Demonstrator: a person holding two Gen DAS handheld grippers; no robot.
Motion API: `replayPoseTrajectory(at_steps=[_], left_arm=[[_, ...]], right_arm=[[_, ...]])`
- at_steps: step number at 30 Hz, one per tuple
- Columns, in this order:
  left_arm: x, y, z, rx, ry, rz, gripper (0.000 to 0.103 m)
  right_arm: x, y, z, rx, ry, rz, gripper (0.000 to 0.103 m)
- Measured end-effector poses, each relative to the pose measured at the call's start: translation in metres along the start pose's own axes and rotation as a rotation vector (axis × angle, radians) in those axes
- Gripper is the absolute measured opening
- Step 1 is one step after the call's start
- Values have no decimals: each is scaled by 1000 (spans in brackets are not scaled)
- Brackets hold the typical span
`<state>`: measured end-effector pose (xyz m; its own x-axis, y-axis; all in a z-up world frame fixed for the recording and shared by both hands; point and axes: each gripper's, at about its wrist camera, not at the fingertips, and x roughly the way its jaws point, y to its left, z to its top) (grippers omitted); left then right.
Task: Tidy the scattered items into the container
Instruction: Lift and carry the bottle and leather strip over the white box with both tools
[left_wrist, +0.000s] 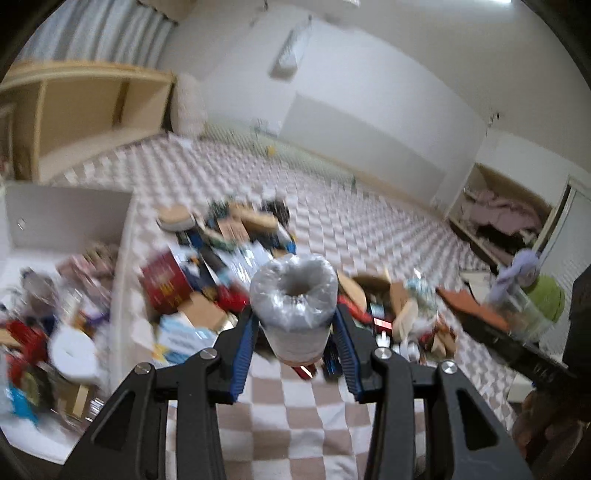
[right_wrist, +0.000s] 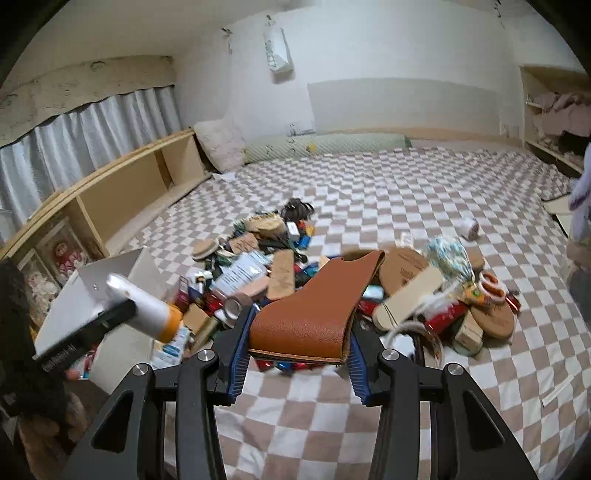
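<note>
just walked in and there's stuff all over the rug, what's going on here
A person is clearing a pile of clutter off the checkered rug into a white container, with a handheld gripper in each hand. The left gripper is clamped on a plastic-wrapped grey roll, held clear above the pile. The right gripper grips a folded brown leather piece. The container already holds many items, but plenty remains on the rug.

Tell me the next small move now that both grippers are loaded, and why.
Probably swing the left gripper leftward over the white container and release. It is shut on the wrapped roll, the container sits just left of the pile, and the right gripper holds the brown leather piece.
</note>
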<state>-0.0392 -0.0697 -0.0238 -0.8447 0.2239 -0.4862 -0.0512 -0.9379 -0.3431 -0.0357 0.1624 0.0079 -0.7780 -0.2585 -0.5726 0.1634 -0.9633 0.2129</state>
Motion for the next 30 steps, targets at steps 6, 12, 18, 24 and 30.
replayPoseTrajectory(at_steps=[6,12,18,24,30], left_arm=[[-39,29,36,18,-66,86,41],[-69,74,62,-21,-69,202,41],[-89,117,81,-30,-71,289,41],[-90,160,107,17,-32,396,41],[-58,203,122,58,91,522,41]], right_arm=[[-5,30,14,-26,-29,71,46],[-5,70,26,-61,-54,160,46],[1,119,36,-103,-50,281,46],[13,174,34,-188,0,402,46],[30,212,29,-233,68,495,46]])
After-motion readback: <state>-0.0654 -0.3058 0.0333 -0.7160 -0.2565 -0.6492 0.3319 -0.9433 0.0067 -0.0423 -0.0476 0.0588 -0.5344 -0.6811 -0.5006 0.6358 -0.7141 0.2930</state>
